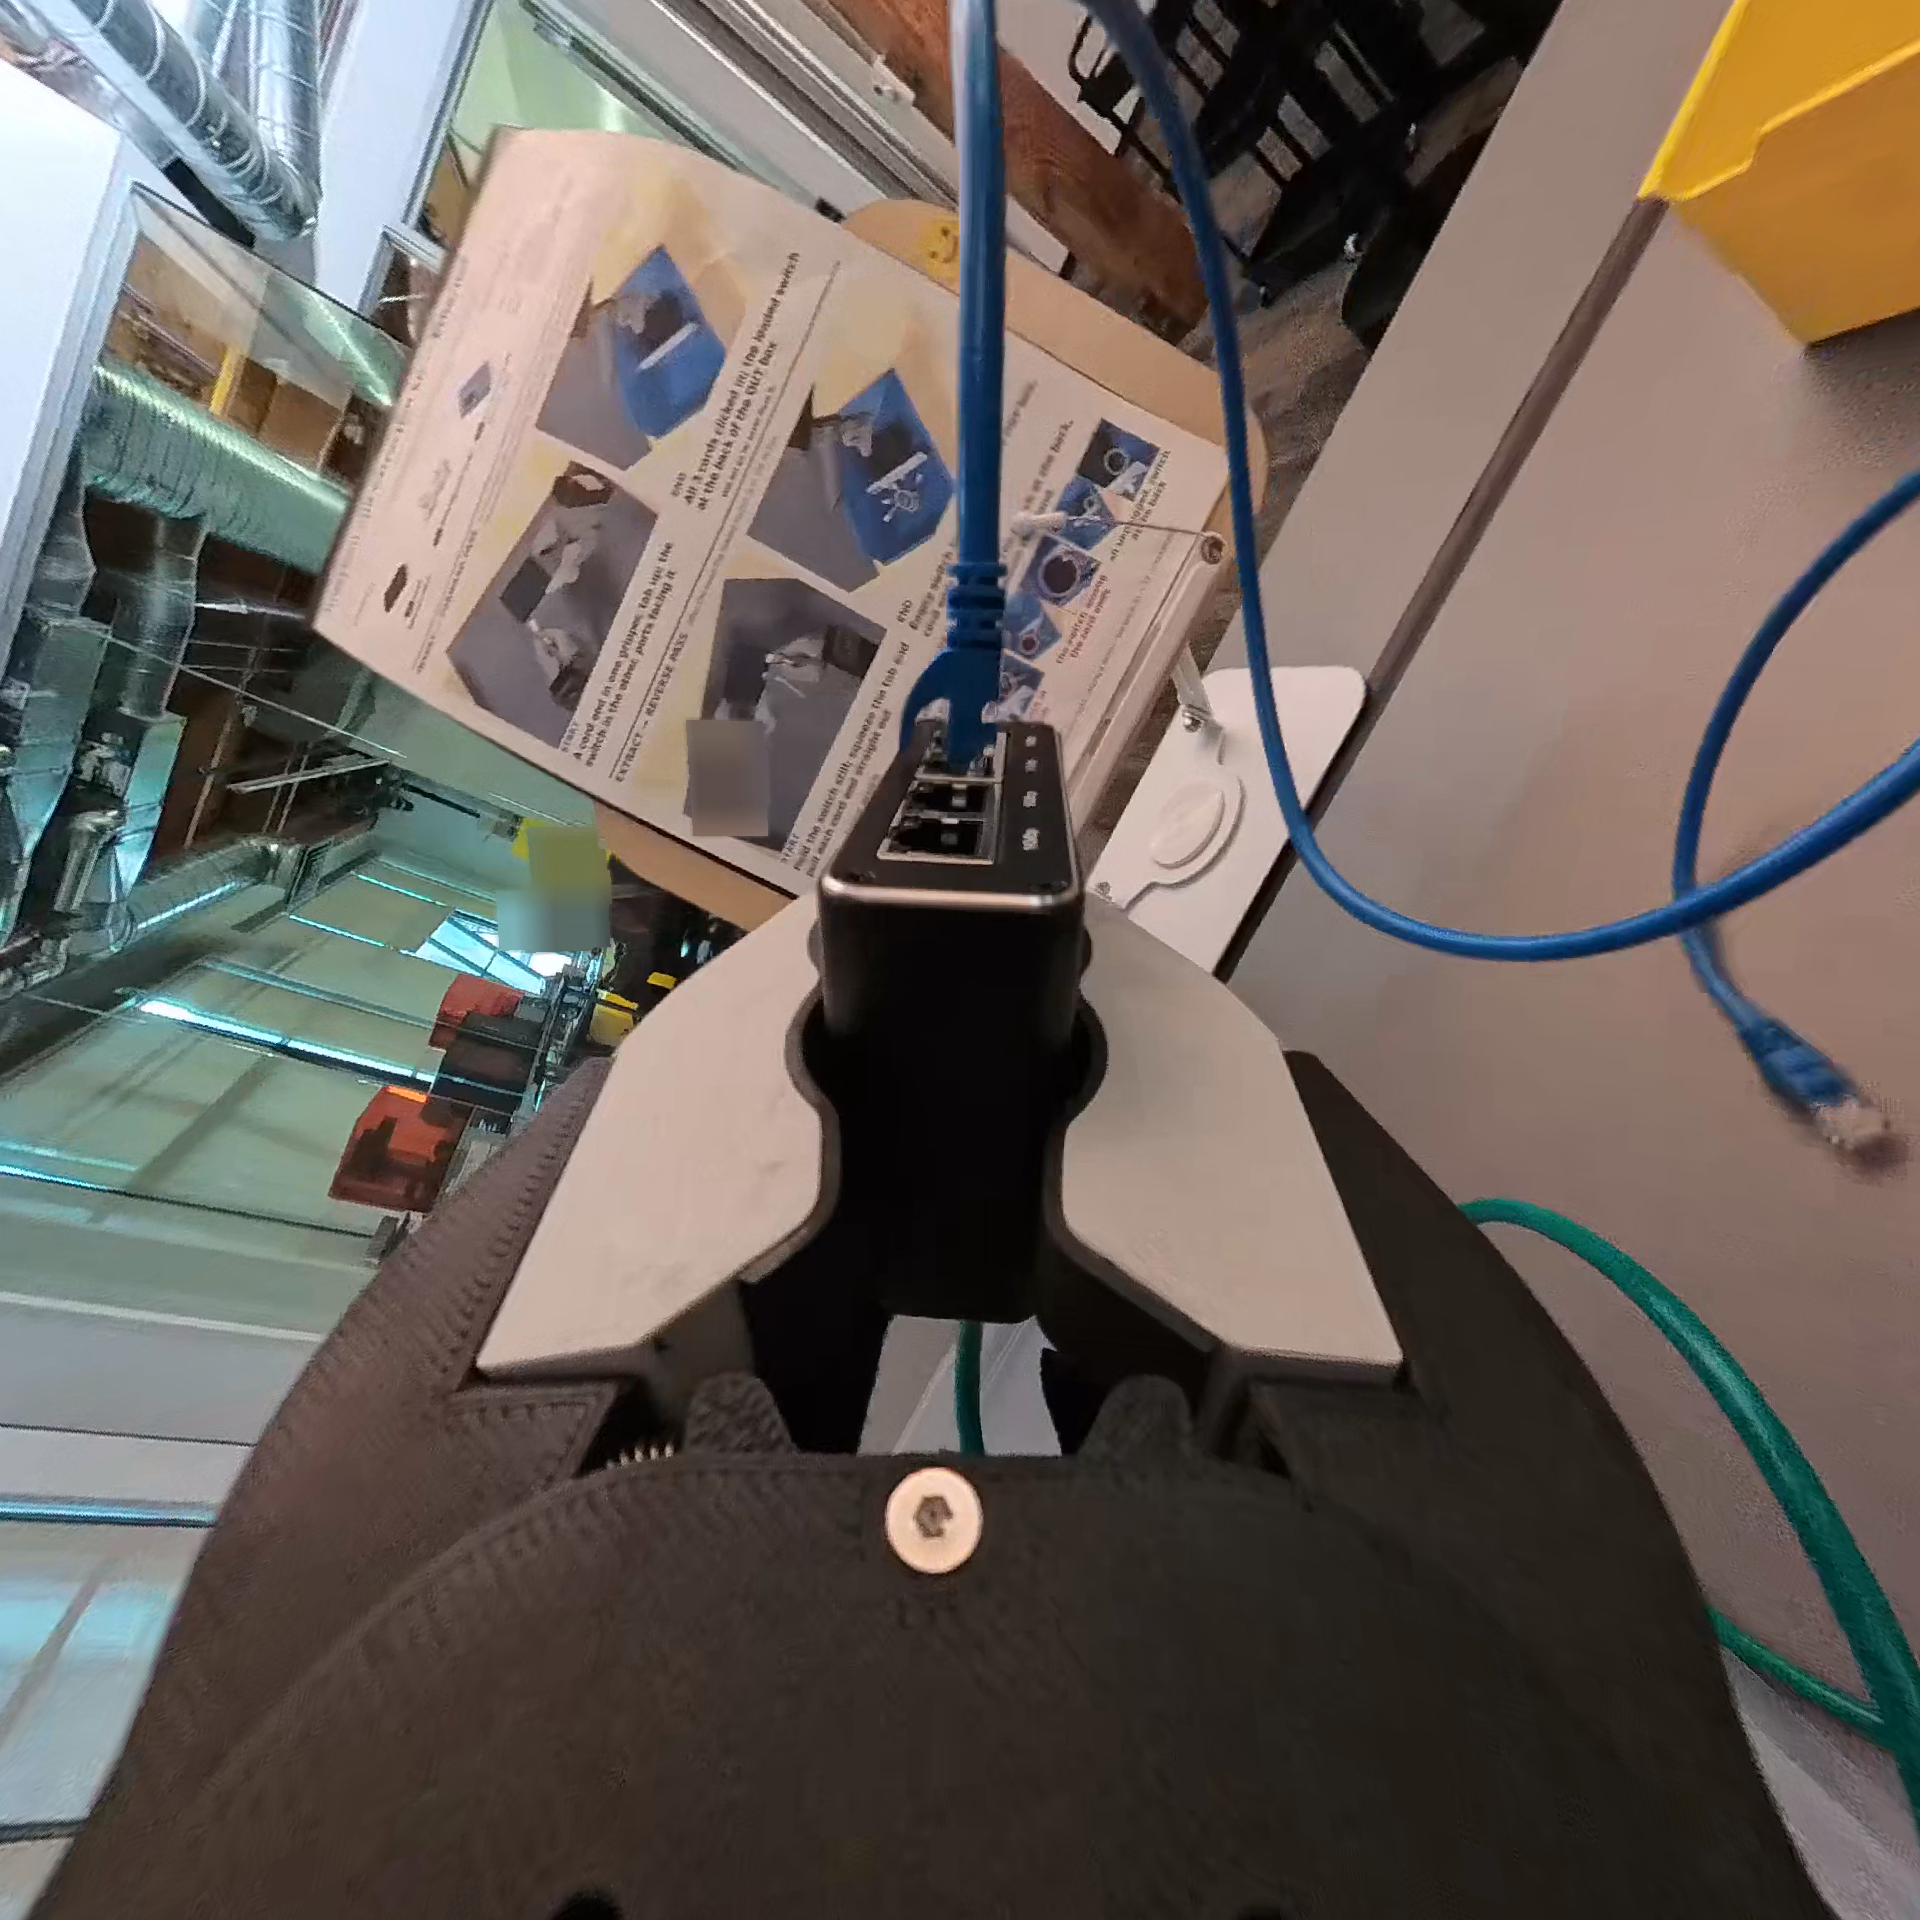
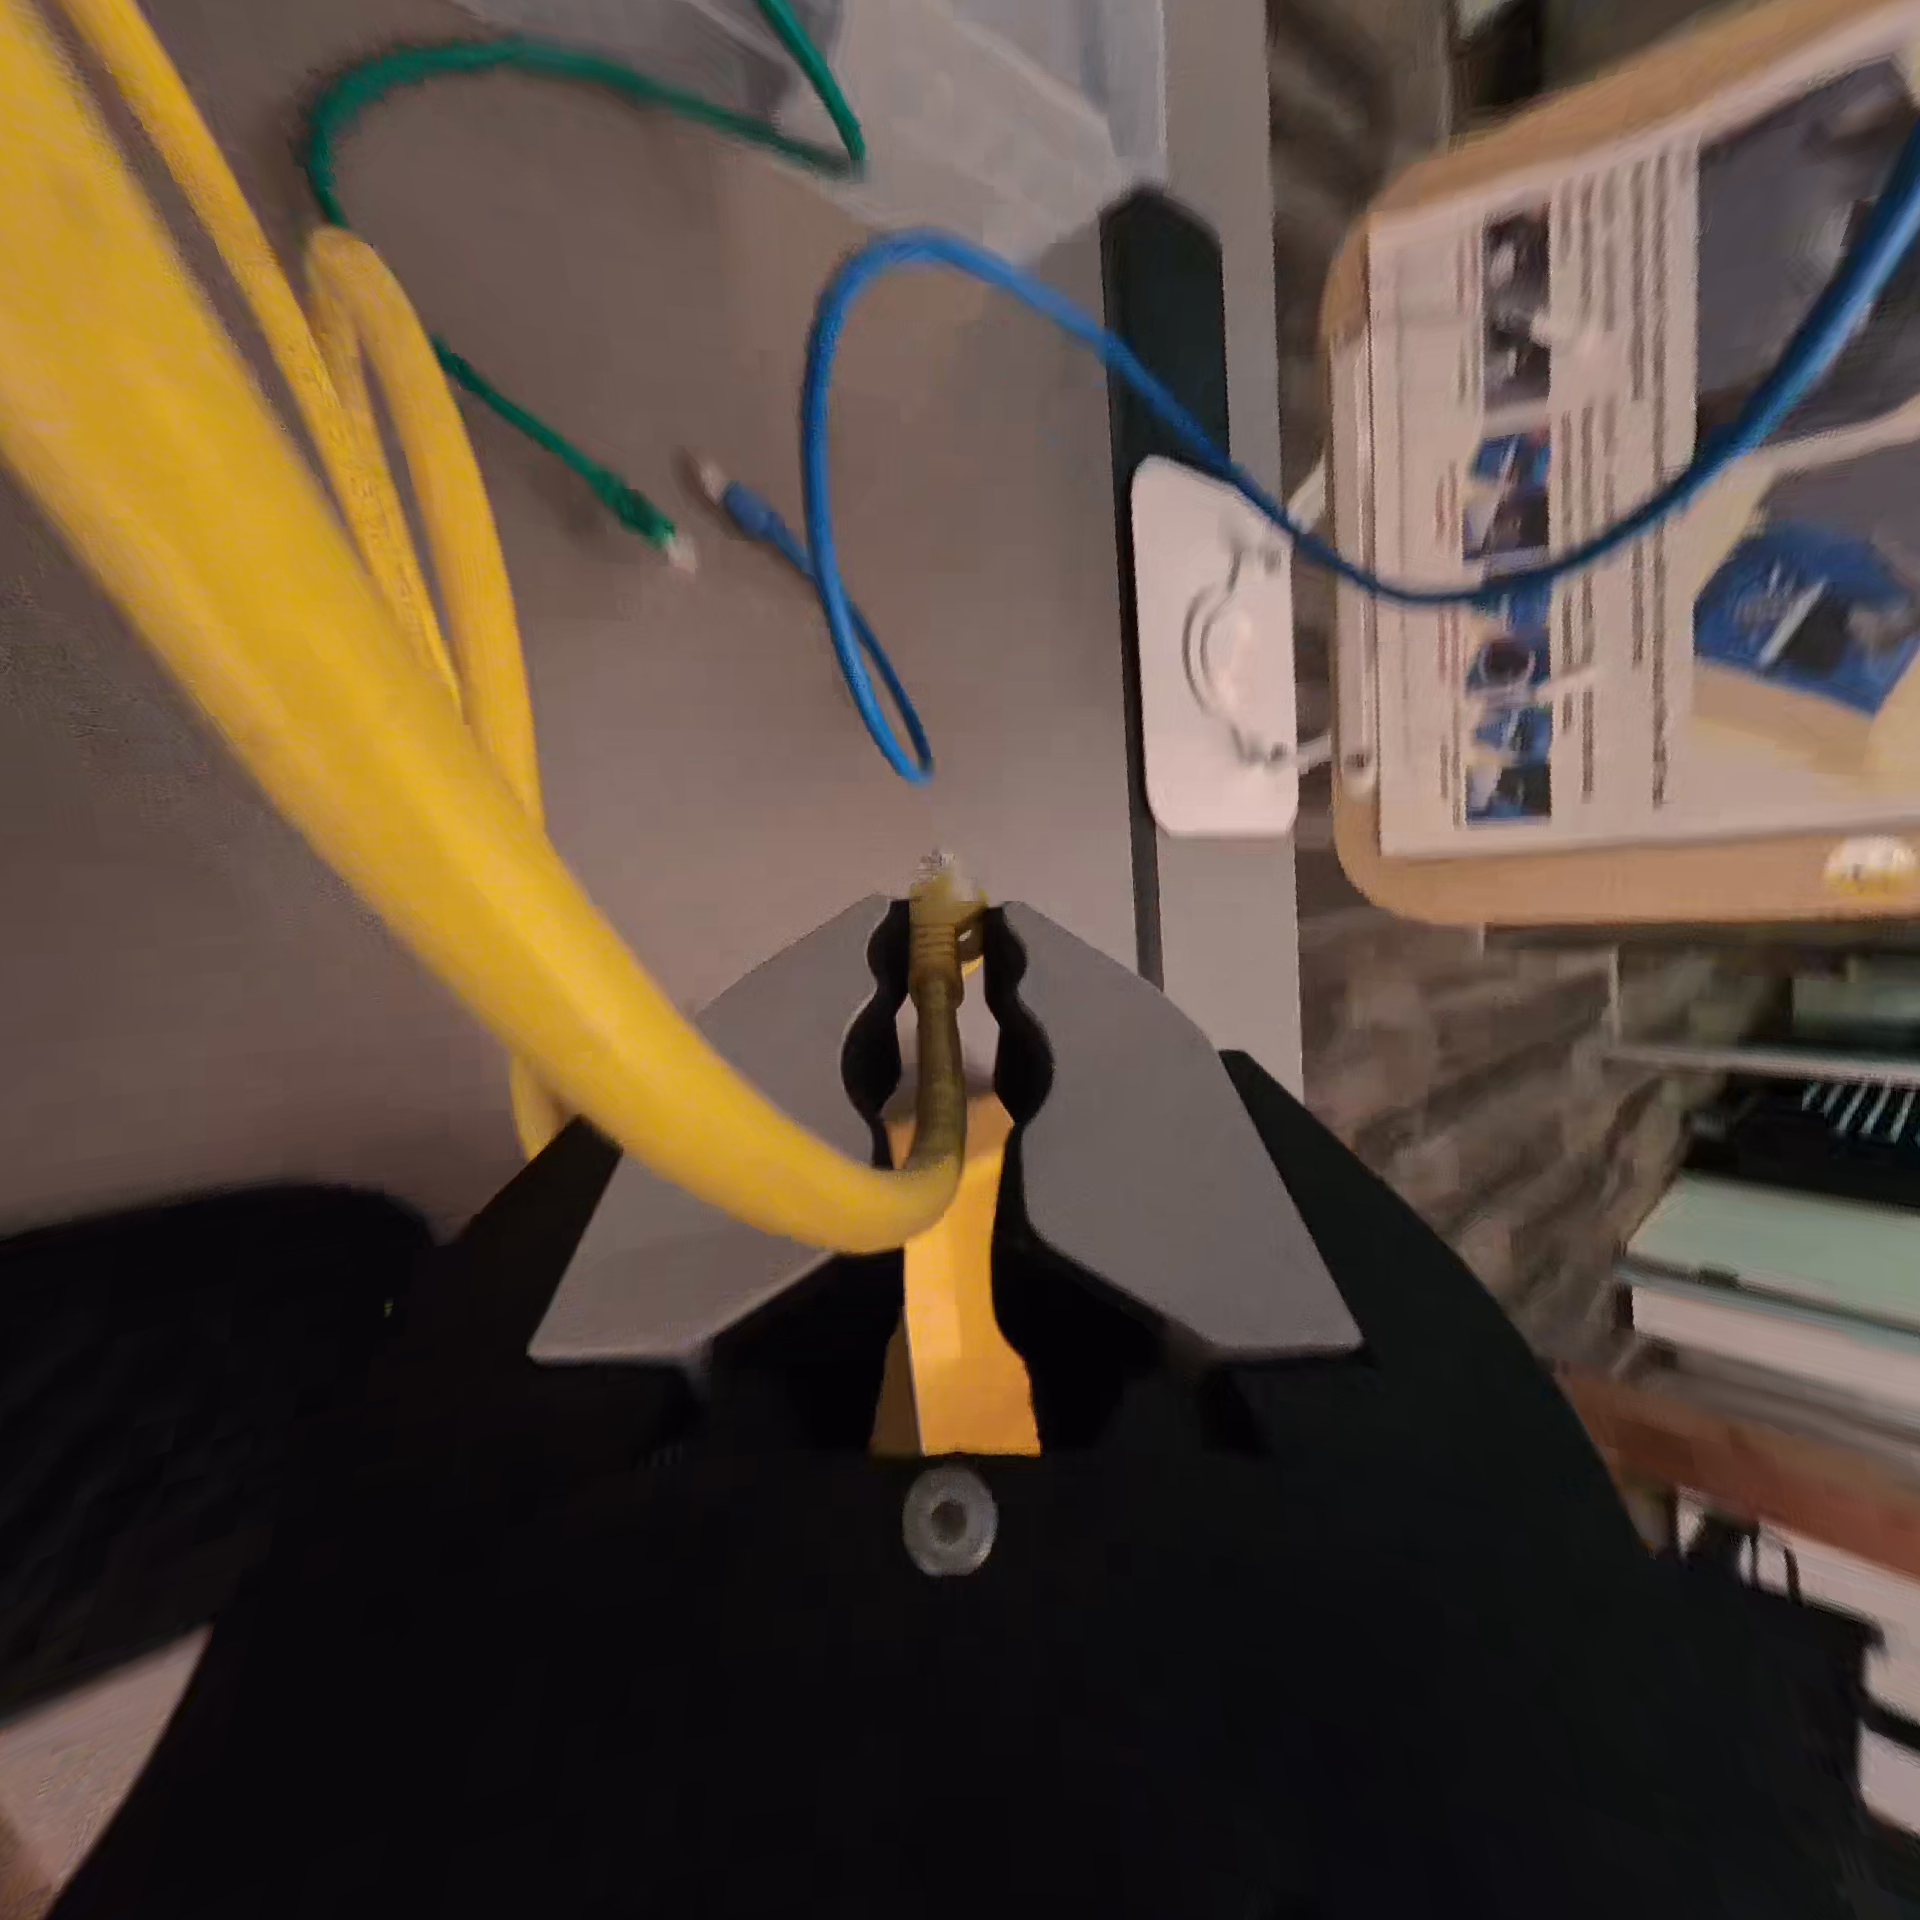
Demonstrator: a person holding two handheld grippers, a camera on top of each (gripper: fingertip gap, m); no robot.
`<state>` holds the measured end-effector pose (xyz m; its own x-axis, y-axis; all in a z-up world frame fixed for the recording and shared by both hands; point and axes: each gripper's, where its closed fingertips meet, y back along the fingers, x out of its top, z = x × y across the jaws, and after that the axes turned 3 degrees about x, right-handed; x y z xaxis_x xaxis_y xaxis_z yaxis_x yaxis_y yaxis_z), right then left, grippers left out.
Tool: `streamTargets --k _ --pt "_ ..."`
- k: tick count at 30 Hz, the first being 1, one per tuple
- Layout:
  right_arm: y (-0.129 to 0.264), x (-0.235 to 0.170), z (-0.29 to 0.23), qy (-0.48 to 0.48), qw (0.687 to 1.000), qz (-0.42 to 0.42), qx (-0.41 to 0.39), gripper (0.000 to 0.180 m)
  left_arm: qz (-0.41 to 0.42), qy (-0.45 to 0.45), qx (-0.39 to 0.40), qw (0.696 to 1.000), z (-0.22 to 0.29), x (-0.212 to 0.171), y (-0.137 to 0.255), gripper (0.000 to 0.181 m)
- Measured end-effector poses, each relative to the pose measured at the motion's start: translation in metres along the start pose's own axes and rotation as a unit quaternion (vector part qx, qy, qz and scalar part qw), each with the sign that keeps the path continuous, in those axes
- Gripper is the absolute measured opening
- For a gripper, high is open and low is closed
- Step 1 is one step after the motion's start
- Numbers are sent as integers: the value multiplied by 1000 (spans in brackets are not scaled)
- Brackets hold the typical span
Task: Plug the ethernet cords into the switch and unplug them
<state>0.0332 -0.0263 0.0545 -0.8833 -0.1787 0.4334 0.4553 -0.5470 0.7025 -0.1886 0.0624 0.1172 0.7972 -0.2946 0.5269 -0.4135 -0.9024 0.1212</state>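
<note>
Left hand-held gripper (image 1: 948, 1023) clamped on the black switch (image 1: 951, 904), held off the desk (image 1: 1558, 727) with the blue cord (image 1: 977, 436) seated in the far port. Right hand-held gripper (image 2: 948, 909) pinches the yellow cord (image 2: 312, 644) just behind its plug. Likely next: bring the plug square to a free port, keep the switch steady, press straight until it latches.

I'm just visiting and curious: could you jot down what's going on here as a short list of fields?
left gripper: shut on the black switch
blue cord: one end plugged into the switch's far port; other end loose on the grey table
right gripper: shut on the yellow cord, plug end forward
green cord: loose on the table
</note>
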Motion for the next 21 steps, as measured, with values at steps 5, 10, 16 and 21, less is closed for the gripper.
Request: streamTargets --k 5,10,16,21 --pt "43 -48 29 -107 979 -144 102 14 17 0 7 1000 -5 6 8 37" --pt "78 -96 28 -240 918 -235 211 15 22 -3 -2 1000 -2 10 8 37" --pt "108 -140 27 -320 869 -308 219 14 25 -14 -11 1000 4 17 9 37" --pt "130 -147 33 -357 861 -293 213 13 28 -14 -16 999 7 20 9 37"
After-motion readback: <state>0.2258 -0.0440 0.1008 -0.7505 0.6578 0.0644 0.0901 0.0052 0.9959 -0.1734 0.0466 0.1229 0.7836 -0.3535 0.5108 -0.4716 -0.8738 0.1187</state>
